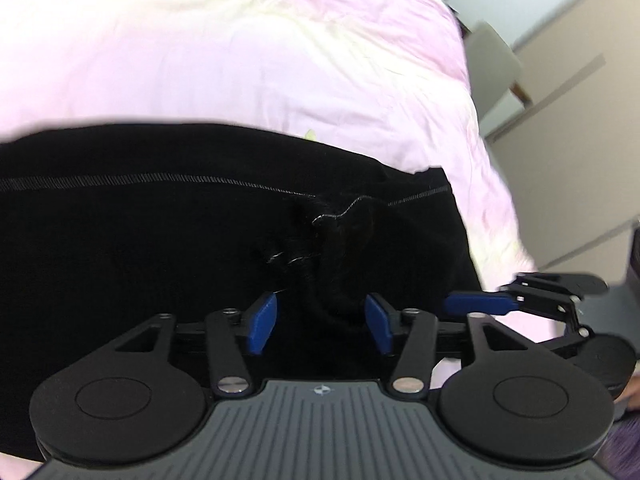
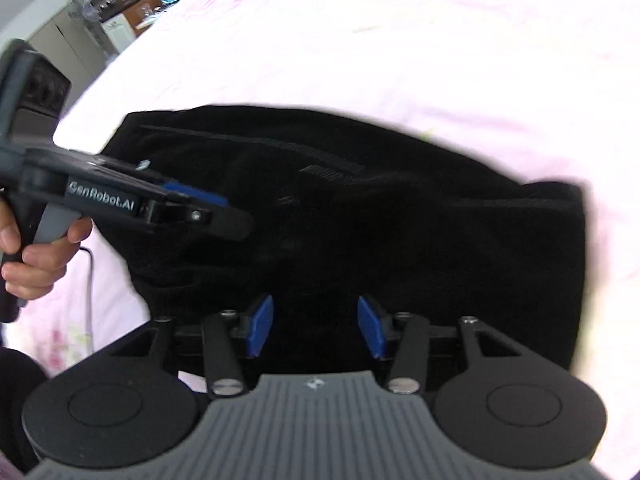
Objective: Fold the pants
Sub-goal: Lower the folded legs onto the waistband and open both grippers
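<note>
Over the near edge of the bed, the left gripper (image 1: 320, 322) and right gripper (image 2: 316, 326) both hang with blue pads parted, gripping nothing, above the black pants (image 2: 360, 220) lying bunched on the pink bedsheet (image 2: 360, 40) beyond.

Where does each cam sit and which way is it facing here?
Left wrist: on the left claw, angled down over the black pants on the pink bedding; its blue pads stand apart; right claw at right edge.
Right wrist: on the right claw, angled down at the pants; pads apart; left claw and the hand holding it at left.
Shared: pants, bedding, each other's claw.
</note>
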`<move>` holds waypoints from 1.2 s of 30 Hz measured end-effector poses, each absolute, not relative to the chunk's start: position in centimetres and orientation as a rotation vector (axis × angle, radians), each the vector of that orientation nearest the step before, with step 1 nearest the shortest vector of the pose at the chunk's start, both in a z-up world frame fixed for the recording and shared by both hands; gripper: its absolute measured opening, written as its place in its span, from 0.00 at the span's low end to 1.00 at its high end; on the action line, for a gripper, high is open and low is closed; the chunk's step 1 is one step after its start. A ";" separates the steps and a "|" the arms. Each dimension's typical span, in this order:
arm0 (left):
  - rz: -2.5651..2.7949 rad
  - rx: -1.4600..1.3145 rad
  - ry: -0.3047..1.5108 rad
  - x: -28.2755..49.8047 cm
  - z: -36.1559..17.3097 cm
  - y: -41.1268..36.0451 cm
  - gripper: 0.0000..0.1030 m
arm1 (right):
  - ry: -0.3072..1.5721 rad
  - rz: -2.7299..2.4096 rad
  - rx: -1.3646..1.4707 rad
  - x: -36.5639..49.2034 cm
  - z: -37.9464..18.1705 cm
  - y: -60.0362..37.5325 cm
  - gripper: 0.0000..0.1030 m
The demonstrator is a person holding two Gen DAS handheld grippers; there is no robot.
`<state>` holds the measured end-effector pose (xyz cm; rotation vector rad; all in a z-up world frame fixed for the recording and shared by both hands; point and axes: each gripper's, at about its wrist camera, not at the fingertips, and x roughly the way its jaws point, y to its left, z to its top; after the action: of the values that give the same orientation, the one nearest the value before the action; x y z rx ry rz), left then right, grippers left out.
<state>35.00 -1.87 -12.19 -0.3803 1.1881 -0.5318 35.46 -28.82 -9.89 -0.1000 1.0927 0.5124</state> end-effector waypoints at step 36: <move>-0.357 0.034 1.108 38.3 -14.0 -6.0 0.24 | 1.189 0.339 0.028 36.6 -18.0 -38.1 0.36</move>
<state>38.34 -5.97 -13.99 0.0336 1.1081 -0.3572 36.56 -38.14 -18.00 0.0277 1.1888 0.3386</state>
